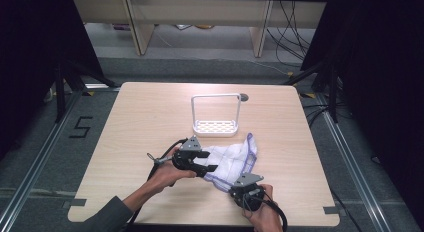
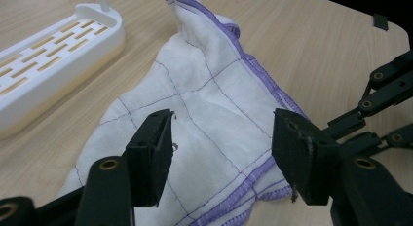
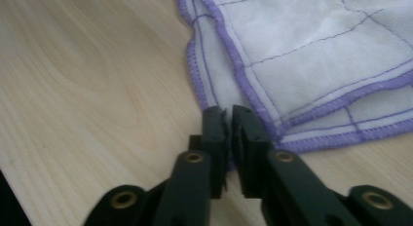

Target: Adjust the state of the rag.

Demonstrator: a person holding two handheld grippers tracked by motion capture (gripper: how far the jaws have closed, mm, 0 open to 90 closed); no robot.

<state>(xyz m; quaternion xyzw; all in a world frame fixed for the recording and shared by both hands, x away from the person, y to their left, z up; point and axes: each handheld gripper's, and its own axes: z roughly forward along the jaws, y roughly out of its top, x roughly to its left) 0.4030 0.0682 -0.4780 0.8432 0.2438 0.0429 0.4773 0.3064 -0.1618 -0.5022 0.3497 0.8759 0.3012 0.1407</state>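
A white cloth [image 1: 234,158] with purple hem and grid stitching lies rumpled on the wooden table, near the front. My left gripper [image 1: 207,163] hovers over its left part, jaws wide apart with cloth [image 2: 209,104] below them and nothing pinched; in the left gripper view the left gripper [image 2: 221,148] stands open. My right gripper [image 1: 231,188] is at the cloth's near corner. In the right gripper view the right gripper [image 3: 229,116] has its jaws pressed together on the purple hem of the cloth [image 3: 316,65].
A white slotted rack [image 1: 216,126] with a tall wire handle stands just behind the cloth, and its tray [image 2: 48,55] is close to the cloth's far edge. The table's front edge [image 1: 200,223] is near both hands. A small grey disc [image 1: 244,97] sits behind the rack.
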